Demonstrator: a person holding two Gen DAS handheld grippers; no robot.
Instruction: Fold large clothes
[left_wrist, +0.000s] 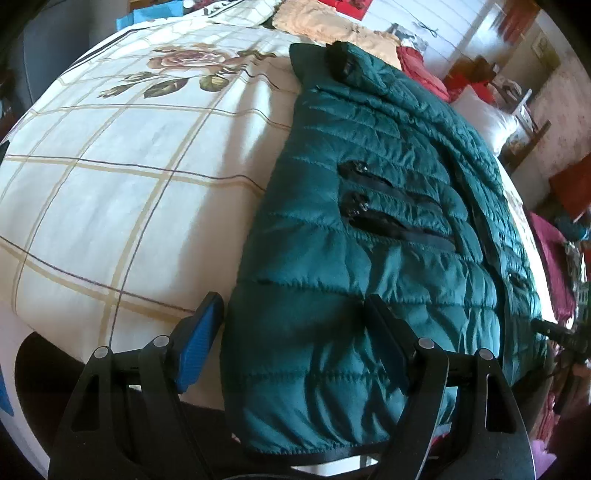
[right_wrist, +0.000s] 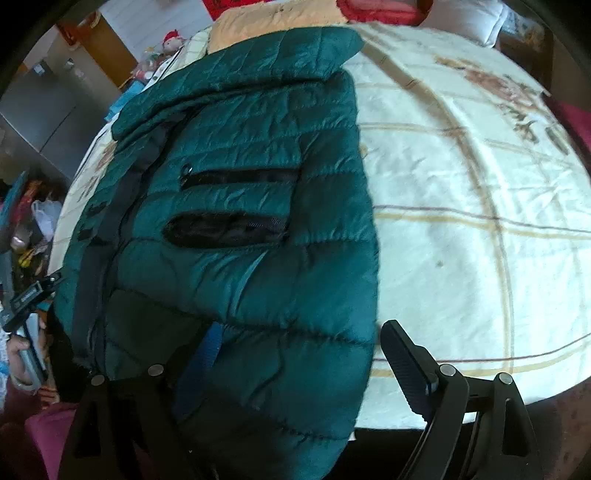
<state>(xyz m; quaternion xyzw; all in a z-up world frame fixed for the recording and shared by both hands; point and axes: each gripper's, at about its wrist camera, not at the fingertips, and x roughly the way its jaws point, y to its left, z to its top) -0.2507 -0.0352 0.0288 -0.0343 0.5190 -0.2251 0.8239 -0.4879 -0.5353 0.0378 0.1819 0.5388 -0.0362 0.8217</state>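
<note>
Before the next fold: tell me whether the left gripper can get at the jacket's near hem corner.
Probably yes. The left gripper stands open astride the green jacket's near left edge, one finger over the bedsheet, the other over the padding. Nothing lies between.

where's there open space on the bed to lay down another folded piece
Bare checked bedspread lies on both sides of the green puffer jacket: the rose-print side in the left view, the side toward the white pillow in the right. The head end is crowded with an orange blanket and red clothes.

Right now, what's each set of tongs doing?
Left tongs: open, straddling the jacket hem edge, gripping nothing.
Right tongs: open, straddling the jacket's other hem edge, gripping nothing.
</note>
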